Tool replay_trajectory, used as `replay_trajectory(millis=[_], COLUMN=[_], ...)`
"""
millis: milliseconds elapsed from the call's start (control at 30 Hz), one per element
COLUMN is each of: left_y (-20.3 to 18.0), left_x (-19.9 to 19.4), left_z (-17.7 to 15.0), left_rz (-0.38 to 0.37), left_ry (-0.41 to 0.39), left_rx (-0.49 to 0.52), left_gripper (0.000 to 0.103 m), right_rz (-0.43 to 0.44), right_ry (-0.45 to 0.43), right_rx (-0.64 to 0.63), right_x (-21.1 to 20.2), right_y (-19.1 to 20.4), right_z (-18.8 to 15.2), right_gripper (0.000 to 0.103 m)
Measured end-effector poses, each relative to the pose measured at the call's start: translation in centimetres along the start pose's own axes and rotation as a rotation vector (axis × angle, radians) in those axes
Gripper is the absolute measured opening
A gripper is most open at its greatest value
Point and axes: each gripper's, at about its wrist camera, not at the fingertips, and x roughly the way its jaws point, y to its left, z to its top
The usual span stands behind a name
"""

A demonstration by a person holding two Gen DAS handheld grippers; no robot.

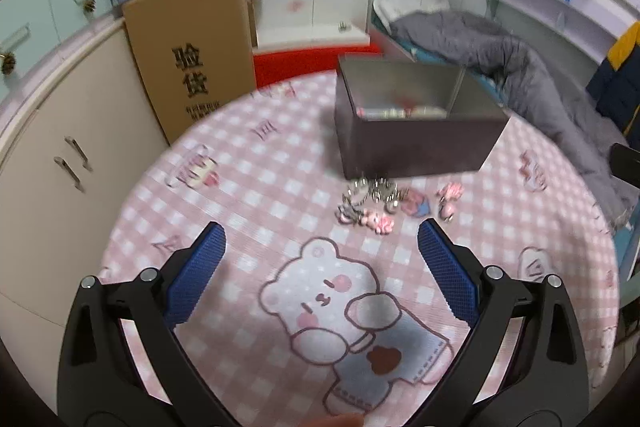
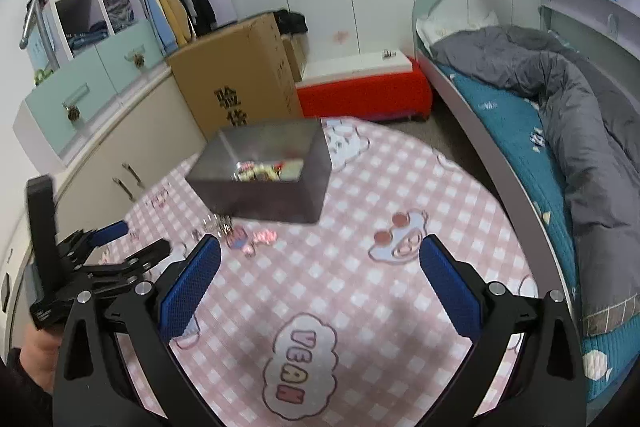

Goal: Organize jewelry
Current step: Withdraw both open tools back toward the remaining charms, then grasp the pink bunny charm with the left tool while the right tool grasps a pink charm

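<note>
A dark brown jewelry box with an open top stands on the pink checked tablecloth; some pieces lie inside it. In front of the box a loose pile of jewelry lies on the cloth: silver rings and pink charms. My left gripper is open, short of the pile, nothing between its blue pads. In the right wrist view the same box and jewelry lie ahead to the left. My right gripper is open and empty. The left gripper shows at that view's left edge.
A cardboard box stands left of the table against cream cabinets. A red bench is behind the table. A bed with a grey duvet runs along the right. A hand holds the left tool.
</note>
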Motion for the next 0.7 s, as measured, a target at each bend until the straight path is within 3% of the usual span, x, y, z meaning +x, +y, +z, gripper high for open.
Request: replay_trajectory(millis=[267,367,433,533,600,700], left_y=[-0.5,-0.3,-0.3,0.5,1.3,2.3], left_x=[4.8,5.2,5.1,4.9,4.8,5.0], left_z=[0.1,0.0,0.1,0.0,0.1,0.5], left_rz=[0.012,0.007,-0.002,-0.039,-0.072,-0.107], left_ry=[0.080,0.085,0.077,0.065,0.061,0.059], left_rx=[-0.002,-0.014,-0.007,-0.037,-0.057,-0.078], left_gripper=[0.093,0.077,0.061,0.049,0.041,0.041], right_rz=[0.014,0.022,0.025,0.031,0.036,0.041], right_ry=[0.080,0.094,0.101,0.116,0.123,0.127], right_rx=[-0.004,-0.017,-0.019,-0.025,-0.031,-0.040], right_x=[2.2,2.7,3.1,3.7,4.0,4.2], right_y=[0.4,0.8,1.0,1.3,1.7,2.1], right_z=[-1.6,-1.9,-2.0,-2.1,-2.1,-2.1], right_gripper=[0.096,0.096,0.096,0.096,0.096,0.096])
